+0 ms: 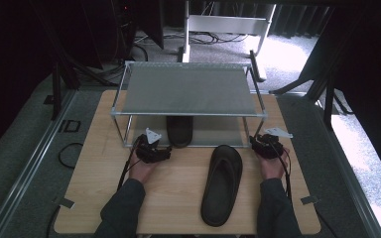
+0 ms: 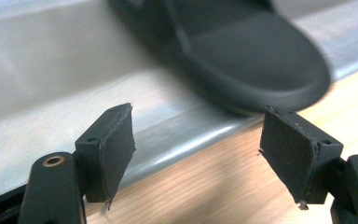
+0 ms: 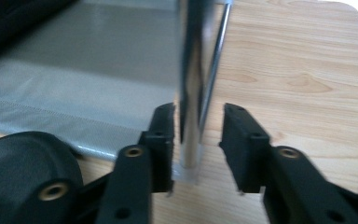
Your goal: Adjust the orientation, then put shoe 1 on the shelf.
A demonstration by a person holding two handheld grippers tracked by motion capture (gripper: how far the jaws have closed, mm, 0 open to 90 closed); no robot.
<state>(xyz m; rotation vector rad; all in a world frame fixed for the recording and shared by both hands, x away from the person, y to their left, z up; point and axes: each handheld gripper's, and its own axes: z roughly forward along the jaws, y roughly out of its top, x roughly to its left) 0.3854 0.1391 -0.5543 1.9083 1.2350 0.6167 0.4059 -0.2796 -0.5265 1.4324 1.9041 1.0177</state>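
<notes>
One black slipper [image 1: 180, 130] lies on the lower shelf of the metal rack [image 1: 188, 89], its long axis running near to far and one rounded end overhanging the near edge. The left gripper [image 1: 155, 151] sits just near it, jaws open and empty. The second slipper [image 1: 222, 182] lies lengthwise on the wooden worktop [image 1: 178, 198]. The right gripper [image 1: 267, 146] has its jaws open around the rack's near right leg [image 3: 189, 93]. Grey carpet [image 1: 25, 148] surrounds the worktop.

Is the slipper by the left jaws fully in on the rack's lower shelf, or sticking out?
Sticking out. The slipper rests on the lower shelf, but its rounded end overhangs the shelf's front edge above the table.
</notes>
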